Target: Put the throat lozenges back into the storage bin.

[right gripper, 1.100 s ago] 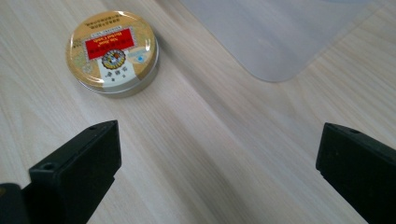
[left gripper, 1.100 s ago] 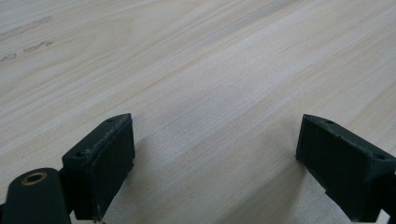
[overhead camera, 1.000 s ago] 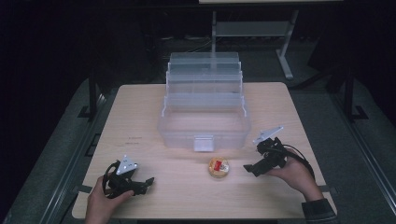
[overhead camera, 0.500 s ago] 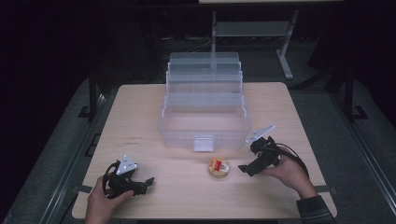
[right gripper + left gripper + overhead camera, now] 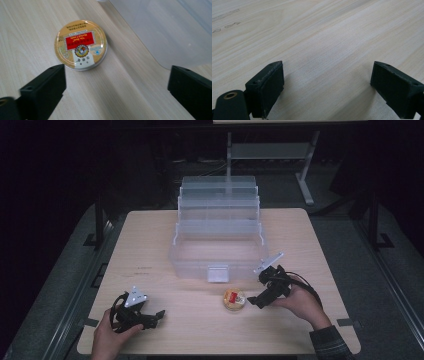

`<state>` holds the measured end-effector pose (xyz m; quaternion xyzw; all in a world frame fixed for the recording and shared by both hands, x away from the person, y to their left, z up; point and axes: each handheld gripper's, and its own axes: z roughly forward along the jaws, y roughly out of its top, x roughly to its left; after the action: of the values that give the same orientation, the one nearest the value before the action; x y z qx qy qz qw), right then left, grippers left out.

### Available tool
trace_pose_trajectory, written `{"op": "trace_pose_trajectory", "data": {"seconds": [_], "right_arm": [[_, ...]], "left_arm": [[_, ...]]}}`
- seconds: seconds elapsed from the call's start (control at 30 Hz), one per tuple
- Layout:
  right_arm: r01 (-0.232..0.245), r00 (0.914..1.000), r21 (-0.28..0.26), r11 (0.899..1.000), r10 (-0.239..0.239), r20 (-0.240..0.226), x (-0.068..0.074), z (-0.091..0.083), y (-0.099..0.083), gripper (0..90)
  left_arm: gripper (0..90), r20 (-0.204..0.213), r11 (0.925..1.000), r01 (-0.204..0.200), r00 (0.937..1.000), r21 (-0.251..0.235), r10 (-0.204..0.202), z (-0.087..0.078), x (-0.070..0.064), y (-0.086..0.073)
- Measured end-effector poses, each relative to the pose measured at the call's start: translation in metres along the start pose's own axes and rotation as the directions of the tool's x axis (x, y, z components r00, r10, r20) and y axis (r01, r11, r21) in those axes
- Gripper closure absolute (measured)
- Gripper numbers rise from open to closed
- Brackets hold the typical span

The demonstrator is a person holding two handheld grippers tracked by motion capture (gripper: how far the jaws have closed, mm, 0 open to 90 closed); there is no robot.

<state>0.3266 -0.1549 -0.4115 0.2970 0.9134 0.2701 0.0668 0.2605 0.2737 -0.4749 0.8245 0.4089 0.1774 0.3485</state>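
Note:
A small round gold tin [image 5: 234, 299] with a red label lies flat on the wooden table [image 5: 150, 250], just in front of a clear plastic tiered box [image 5: 218, 240]. My right gripper [image 5: 256, 301] is open right beside the tin, jaws pointing at it; in the right gripper view the tin [image 5: 81, 45] lies ahead of the gripper [image 5: 117, 92], toward its left jaw, untouched. My left gripper [image 5: 159, 314] rests low at the table's front left, open, with bare wood between its jaws [image 5: 325, 92].
The clear box's front wall [image 5: 172, 30] stands close on the right of the right gripper. Dark floor and a metal stand [image 5: 270, 150] lie beyond the table's far edge. Open wood stretches between the two grippers.
My right gripper has slid left and slightly nearer, closing in on the tin. The left gripper and the tin have stayed put.

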Motion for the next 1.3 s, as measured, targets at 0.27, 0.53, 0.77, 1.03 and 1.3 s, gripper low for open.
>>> {"op": "trace_pose_trajectory", "data": {"seconds": [0.27, 0.53, 0.77, 1.03, 1.3], "right_arm": [[0.025, 0.9995, 0.014, 1.0, -0.025, -0.02, 0.006, 0.009, 0.009, 3.5], [0.049, 0.9985, 0.012, 0.999, -0.049, -0.024, 0.011, 0.012, 0.018, 3.5], [0.07, 0.9971, 0.019, 0.997, -0.07, -0.03, 0.016, 0.016, 0.025, 3.5], [0.086, 0.9955, 0.026, 0.996, -0.085, -0.043, 0.021, 0.021, 0.031, 3.5], [0.11, 0.9926, 0.037, 0.993, -0.108, -0.056, 0.027, 0.029, 0.038, 3.5]], "left_arm": [[10.8, -0.001, 1.0, 0.0, 1.0, 0.0, 0.0, 0.0, 0.0, 0.0], [10.8, -0.001, 1.0, 0.001, 1.0, 0.0, -0.001, 0.0, 0.0, 0.0], [10.8, -0.001, 1.0, 0.001, 1.0, 0.0, -0.001, 0.0, 0.0, 0.0], [10.8, -0.002, 1.0, 0.001, 1.0, 0.0, -0.001, 0.0, 0.0, 0.0], [10.8, -0.003, 1.0, 0.002, 1.0, 0.0, -0.002, 0.0, -0.001, 0.0]]}}
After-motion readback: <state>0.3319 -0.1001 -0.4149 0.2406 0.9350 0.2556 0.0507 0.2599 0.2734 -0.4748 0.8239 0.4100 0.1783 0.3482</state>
